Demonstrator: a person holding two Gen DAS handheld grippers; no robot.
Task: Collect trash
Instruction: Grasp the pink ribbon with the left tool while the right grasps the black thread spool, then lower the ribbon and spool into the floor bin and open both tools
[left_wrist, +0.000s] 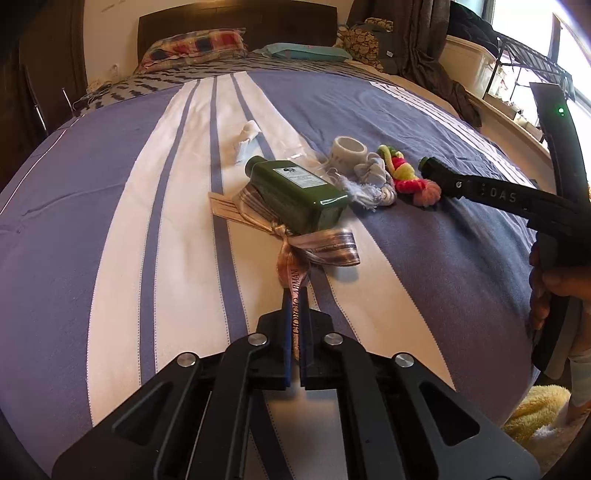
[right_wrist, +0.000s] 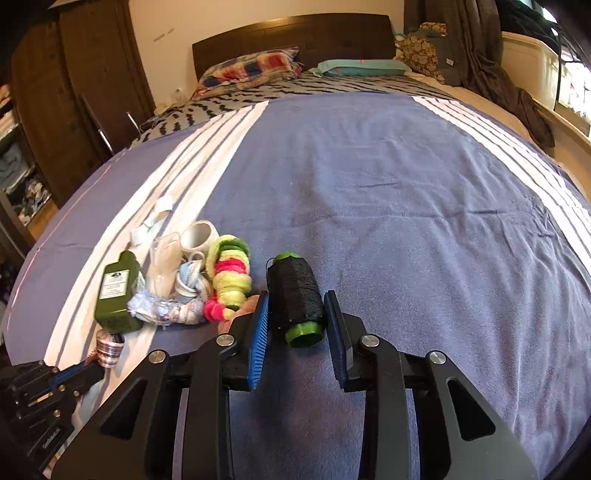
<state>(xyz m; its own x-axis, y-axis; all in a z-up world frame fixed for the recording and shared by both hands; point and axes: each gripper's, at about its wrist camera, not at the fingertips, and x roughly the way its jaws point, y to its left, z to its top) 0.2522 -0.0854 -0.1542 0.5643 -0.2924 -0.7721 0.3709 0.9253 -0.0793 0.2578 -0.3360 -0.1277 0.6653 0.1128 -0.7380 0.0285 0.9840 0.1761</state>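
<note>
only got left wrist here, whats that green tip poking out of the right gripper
Observer: It's the end of a spool of black thread with green ends. The spool sits between the right gripper's pads.
Operator: gripped or just sitting there
Observer: Both pads look pressed against its sides, and it seems to rest on the blue cover.
Operator: anything caught up with it
Observer: No. The hair ties lie just to its left, with a gap between.
</note>
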